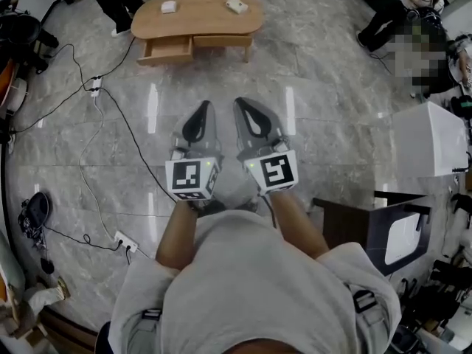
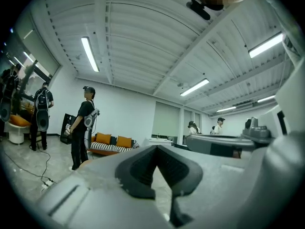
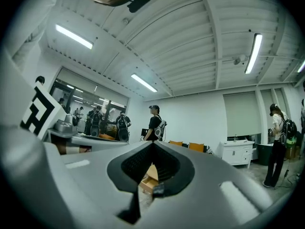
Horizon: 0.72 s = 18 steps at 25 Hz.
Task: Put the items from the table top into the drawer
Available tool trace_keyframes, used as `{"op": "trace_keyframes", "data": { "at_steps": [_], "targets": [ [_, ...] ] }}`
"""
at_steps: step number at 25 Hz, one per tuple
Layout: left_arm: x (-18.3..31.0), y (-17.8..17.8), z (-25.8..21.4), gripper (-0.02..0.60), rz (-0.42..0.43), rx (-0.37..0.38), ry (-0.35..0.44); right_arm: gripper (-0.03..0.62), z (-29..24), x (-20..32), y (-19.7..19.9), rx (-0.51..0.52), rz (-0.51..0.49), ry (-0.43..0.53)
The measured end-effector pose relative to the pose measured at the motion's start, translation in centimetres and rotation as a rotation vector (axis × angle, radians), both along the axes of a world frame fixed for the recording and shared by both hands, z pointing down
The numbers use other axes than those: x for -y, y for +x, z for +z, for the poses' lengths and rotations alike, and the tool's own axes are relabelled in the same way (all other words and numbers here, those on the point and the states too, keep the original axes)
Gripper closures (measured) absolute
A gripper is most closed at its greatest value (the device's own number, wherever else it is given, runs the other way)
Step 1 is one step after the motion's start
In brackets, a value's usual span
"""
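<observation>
Far ahead in the head view stands an oval wooden table point(image 1: 199, 22) with two small white items on its top, one at the left point(image 1: 169, 7) and one at the right point(image 1: 236, 5). Its drawer point(image 1: 166, 50) is pulled open under the left half. My left gripper point(image 1: 206, 106) and right gripper point(image 1: 239, 102) are held side by side over the marble floor, well short of the table. Both are shut and hold nothing. In the left gripper view the left gripper's point(image 2: 157, 147) jaws meet at the tips. Through the right gripper's point(image 3: 153, 145) jaws the drawer point(image 3: 149, 179) shows.
Black cables and power strips point(image 1: 94, 87) point(image 1: 124, 242) lie on the floor at the left. A white box point(image 1: 429, 140) and a dark cabinet point(image 1: 383, 227) stand at the right. A person's legs point(image 1: 114, 2) are beside the table's left end, and another person point(image 1: 383, 21) is at the back right.
</observation>
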<state>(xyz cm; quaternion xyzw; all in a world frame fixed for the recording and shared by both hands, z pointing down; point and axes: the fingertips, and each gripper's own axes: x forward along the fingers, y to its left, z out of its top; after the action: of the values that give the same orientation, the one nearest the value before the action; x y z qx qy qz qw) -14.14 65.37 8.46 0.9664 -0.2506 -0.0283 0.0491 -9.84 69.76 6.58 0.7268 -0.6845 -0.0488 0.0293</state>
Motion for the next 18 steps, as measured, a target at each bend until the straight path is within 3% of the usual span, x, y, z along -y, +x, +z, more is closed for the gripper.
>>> {"op": "trace_keyframes", "data": {
  "at_steps": [9,18],
  "targets": [
    [7.9,-4.8,1.2,0.561,-0.075,-0.011,-0.042,0.586,2.6,5.7,-1.0,0.026,0.028,-0.009],
    [17.3,-3.6,3.0,0.561,-0.156,0.009,-0.053,0.586,4.7,15.4,2.0,0.055,-0.042,-0.016]
  ]
}}
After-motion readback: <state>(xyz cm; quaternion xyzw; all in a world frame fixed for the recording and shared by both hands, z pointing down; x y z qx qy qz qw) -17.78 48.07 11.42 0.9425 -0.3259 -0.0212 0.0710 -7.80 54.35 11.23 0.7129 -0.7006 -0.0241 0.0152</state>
